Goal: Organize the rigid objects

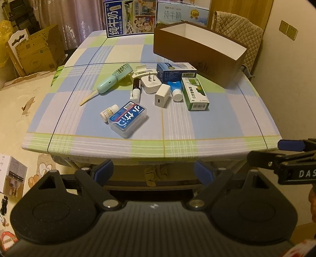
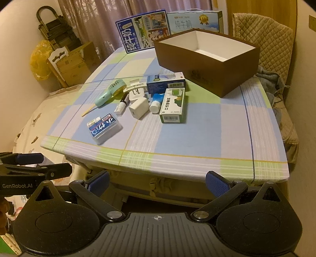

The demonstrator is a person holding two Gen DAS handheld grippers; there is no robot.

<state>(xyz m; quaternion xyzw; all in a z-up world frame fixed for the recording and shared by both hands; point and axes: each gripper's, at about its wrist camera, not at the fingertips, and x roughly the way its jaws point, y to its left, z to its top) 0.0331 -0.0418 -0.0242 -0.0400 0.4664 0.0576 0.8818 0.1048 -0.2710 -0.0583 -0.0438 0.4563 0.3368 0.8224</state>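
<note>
Small rigid items lie in a cluster on the checked tablecloth [image 1: 207,126]: a mint hand fan [image 1: 112,81], a clear floss box with a blue label [image 1: 128,118], a white charger cube [image 1: 162,95], a green medicine box [image 1: 195,94] and a blue box [image 1: 175,71]. An open brown box [image 1: 199,50] with a white inside stands at the back right; it also shows in the right wrist view [image 2: 207,59]. My left gripper [image 1: 154,172] and right gripper [image 2: 158,182] are open and empty, held off the table's near edge.
Two milk cartons [image 1: 130,17] stand at the table's far edge. A quilted chair [image 2: 264,39] stands behind the brown box. Cardboard boxes [image 1: 37,53] and a bed lie to the left. The right gripper [image 1: 292,158] shows at the left wrist view's right edge.
</note>
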